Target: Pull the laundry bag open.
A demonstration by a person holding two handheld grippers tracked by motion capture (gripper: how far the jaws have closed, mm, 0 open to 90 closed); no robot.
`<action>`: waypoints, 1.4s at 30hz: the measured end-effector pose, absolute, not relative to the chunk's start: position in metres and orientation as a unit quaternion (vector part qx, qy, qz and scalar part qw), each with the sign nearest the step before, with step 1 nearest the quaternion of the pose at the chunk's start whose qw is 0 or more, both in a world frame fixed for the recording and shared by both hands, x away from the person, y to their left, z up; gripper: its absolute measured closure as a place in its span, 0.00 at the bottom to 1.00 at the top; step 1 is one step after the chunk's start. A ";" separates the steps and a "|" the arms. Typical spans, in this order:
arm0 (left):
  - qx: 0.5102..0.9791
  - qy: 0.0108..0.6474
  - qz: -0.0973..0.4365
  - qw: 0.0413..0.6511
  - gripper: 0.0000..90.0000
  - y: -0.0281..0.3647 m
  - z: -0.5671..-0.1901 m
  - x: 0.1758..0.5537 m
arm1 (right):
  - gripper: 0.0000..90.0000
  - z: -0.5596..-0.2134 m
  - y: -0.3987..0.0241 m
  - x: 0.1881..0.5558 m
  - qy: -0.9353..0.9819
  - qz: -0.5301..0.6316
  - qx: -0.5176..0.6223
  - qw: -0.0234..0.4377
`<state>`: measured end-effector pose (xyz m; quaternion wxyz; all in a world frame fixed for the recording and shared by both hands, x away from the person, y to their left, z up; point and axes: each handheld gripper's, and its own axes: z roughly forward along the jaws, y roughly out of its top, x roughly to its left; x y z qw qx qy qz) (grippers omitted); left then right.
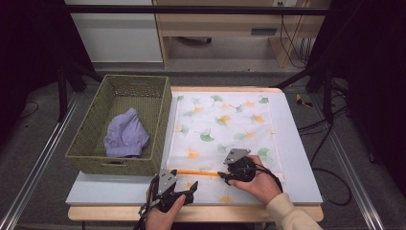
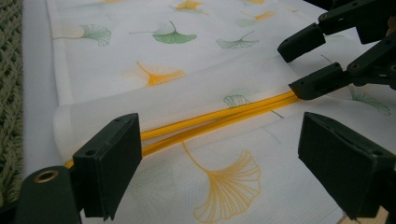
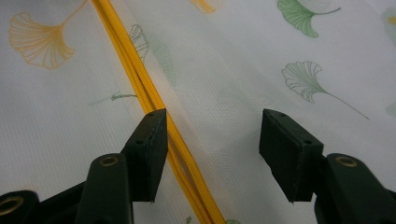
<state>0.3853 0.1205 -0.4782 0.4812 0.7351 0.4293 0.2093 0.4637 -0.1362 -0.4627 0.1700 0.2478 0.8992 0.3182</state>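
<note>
White mesh bag [image 1: 225, 132], printed with green and orange ginkgo leaves, lies flat on the pale table [image 1: 299, 143], covering its middle and right part from the far edge to near the front edge. An orange zipper [image 1: 198, 173] runs across the bag close to its front edge, parallel to that edge. In the left gripper view the zipper [image 2: 219, 122] shows two orange strips lying side by side, with the upper cloth slightly lifted along it.

Left gripper [image 1: 191, 188] sits at the front edge of the table, left of centre, at the zipper's left end. Its jaws stand wide apart over the bag [image 2: 154, 93]; nothing is pinched between them, and the left jaw lies just beside the zipper's end.

Right gripper [image 1: 223, 176] rests on the bag at the zipper's right end, held by a hand [image 1: 261, 184] in a cream sleeve. Its jaws stand apart and clamp nothing: one jaw sits on or just beside the zipper [image 3: 154, 100], the other well to the side on plain cloth [image 3: 233, 70]. In the left gripper view the right gripper [image 2: 296, 69] has its lower jaw tip at the zipper's end.

Green wicker basket [image 1: 158, 124] stands on the left part of the table, touching the bag's left edge. A lilac garment [image 1: 125, 134] lies bunched inside it.
</note>
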 end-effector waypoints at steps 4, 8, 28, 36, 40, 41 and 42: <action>0.736 0.428 0.209 0.481 0.15 0.119 -0.479 0.385 | 0.46 -0.465 -0.136 0.466 0.899 0.319 0.252 0.166; 0.734 0.429 0.210 0.484 0.15 0.120 -0.478 0.385 | 0.47 -0.468 -0.137 0.469 0.901 0.313 0.256 0.156; 0.730 0.433 0.212 0.485 0.15 0.126 -0.477 0.384 | 0.85 -0.472 -0.144 0.480 0.897 0.328 0.275 0.111; 0.729 0.432 0.212 0.486 0.15 0.125 -0.476 0.384 | 0.98 -0.472 -0.144 0.480 0.895 0.324 0.278 0.128; 0.731 0.432 0.211 0.484 0.15 0.125 -0.476 0.384 | 0.98 -0.468 -0.145 0.481 0.900 0.310 0.273 0.140; 0.732 0.431 0.212 0.483 0.15 0.125 -0.477 0.384 | 0.98 -0.465 -0.145 0.482 0.901 0.307 0.271 0.145; 0.732 0.431 0.211 0.483 0.15 0.125 -0.477 0.384 | 0.98 -0.463 -0.146 0.484 0.901 0.308 0.270 0.145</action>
